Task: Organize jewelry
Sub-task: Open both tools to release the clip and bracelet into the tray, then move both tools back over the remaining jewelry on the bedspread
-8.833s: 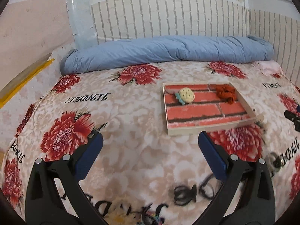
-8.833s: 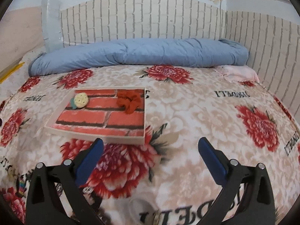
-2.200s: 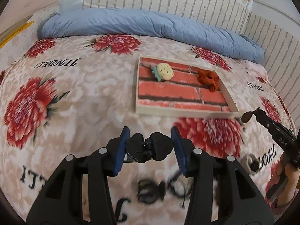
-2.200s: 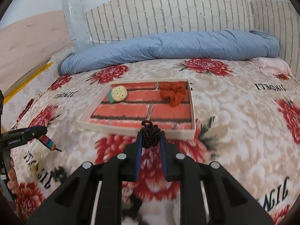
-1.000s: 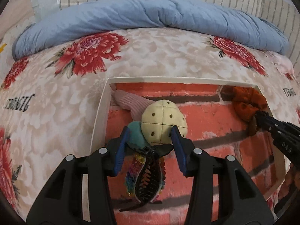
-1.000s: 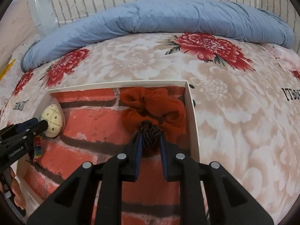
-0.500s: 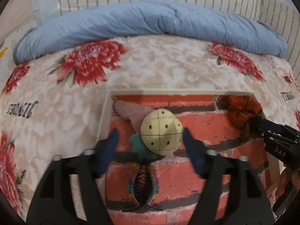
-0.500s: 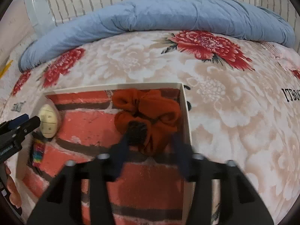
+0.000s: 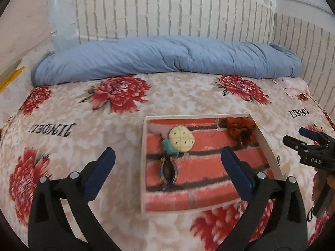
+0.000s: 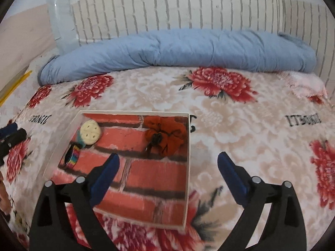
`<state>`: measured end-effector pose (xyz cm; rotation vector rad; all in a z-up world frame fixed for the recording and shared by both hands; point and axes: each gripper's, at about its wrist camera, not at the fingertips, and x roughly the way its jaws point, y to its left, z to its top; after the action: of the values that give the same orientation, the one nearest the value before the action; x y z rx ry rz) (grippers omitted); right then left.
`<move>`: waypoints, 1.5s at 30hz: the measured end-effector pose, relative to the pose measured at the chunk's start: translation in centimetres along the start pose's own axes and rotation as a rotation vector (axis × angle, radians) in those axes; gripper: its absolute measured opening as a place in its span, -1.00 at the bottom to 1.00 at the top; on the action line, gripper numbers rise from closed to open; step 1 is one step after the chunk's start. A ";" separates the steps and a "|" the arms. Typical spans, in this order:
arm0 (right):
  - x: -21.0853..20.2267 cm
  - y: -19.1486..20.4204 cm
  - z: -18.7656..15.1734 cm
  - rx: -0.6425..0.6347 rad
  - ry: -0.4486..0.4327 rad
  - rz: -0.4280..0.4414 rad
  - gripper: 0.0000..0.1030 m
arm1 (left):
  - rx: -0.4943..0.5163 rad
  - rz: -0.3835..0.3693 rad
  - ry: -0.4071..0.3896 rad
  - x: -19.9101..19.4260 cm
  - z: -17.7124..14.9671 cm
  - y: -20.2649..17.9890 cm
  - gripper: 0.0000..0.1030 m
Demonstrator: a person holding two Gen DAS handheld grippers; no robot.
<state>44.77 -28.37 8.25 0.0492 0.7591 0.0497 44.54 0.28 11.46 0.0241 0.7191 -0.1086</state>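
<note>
A shallow white tray (image 9: 270, 149) with a red brick-pattern floor lies on the flowered bedspread; it also shows in the right wrist view (image 10: 188, 146). In it lie a cream pineapple-shaped clip (image 9: 181, 139) (image 10: 90, 135), a rainbow-and-black claw clip (image 9: 168, 171) (image 10: 72, 156), an orange scrunchie (image 9: 239, 127) (image 10: 167, 133) and a dark hair tie (image 10: 156, 139) resting on the scrunchie. My left gripper (image 9: 167, 167) is open and empty, above the tray's near left part. My right gripper (image 10: 167, 168) is open and empty, above the tray's near right edge.
A rolled blue quilt (image 9: 167, 58) (image 10: 178, 48) lies along the brick-pattern headboard at the back. The right gripper's tip (image 9: 309, 148) shows at the right edge of the left wrist view; the left gripper's tip (image 10: 10, 136) shows at the left edge of the right wrist view.
Both grippers opened and let go: the claw clip now lies in the tray below the pineapple clip, the dark hair tie on the scrunchie. Both grippers have pulled back and up.
</note>
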 end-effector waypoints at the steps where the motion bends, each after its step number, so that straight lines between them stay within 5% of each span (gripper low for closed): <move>1: -1.0 0.0 -0.4 -0.003 -0.010 -0.004 0.80 | -0.005 -0.001 -0.001 -0.7 -0.3 0.2 0.90; 19: -12.0 0.9 -10.1 0.013 -0.089 -0.028 0.83 | 0.005 0.009 -0.062 -13.4 -9.2 3.6 0.90; 45: -15.1 3.3 -18.3 0.013 -0.061 -0.034 0.83 | -0.055 0.093 0.012 -15.9 -18.7 10.6 0.90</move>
<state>21.09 -25.52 5.57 0.0502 0.6994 0.0107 21.56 13.37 7.65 0.0052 0.7320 0.0004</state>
